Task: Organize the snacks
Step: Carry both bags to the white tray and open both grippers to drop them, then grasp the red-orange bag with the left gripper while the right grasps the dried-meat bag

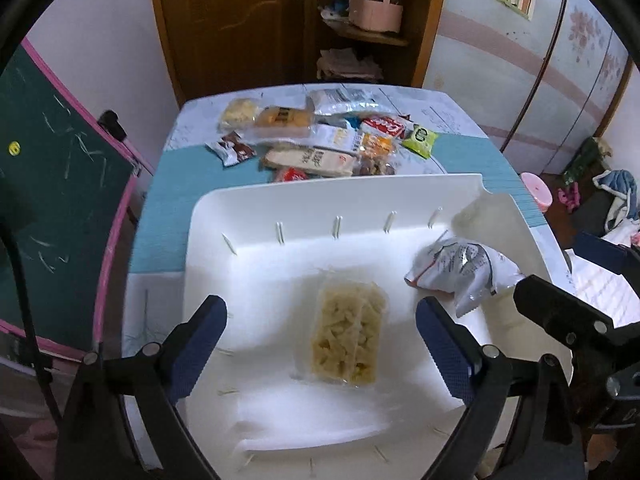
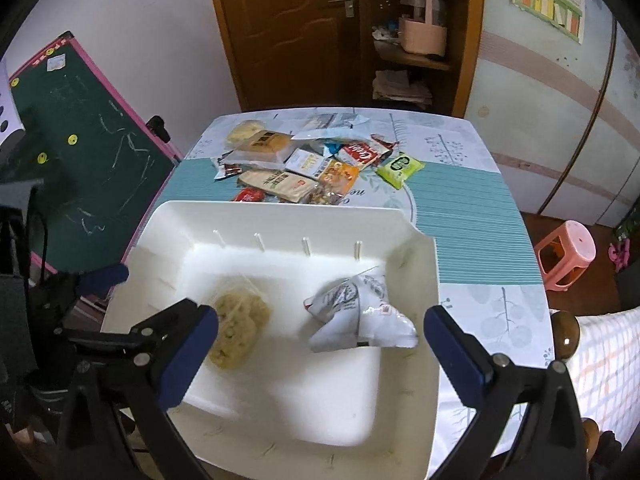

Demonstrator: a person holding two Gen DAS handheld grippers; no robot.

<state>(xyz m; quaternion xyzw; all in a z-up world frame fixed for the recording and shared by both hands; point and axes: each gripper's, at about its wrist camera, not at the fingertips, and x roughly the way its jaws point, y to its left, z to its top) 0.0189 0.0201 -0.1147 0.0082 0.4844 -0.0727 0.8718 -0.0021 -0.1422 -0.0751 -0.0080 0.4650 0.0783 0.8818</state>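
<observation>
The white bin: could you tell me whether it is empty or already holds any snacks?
Not empty: the white bin holds a clear noodle-snack pack and a white foil packet.

The white bin point(image 1: 248, 216) floor lies mostly bare (two packets inside); the snack pile point(image 1: 320, 140) crowds the table beyond.

You see a plain white bin point(image 1: 224, 216) on a tablecloth point(image 2: 472, 216) banded in ribbed teal and pale leaf print. At the centre of the left view a clear wrapper shows a pale yellow snack point(image 1: 347, 336); at right lies a white-and-silver packet point(image 2: 360, 320) with grey print. Above, the pile point(image 1: 320, 140) mixes red, orange, brown, cream and a lime-green packet point(image 2: 400, 168). Your gripper pads point(image 1: 444, 344) are navy on black arms. At far left stands a green chalkboard point(image 2: 92, 168) framed in pink; at right, a pink stool point(image 2: 568, 252).
</observation>
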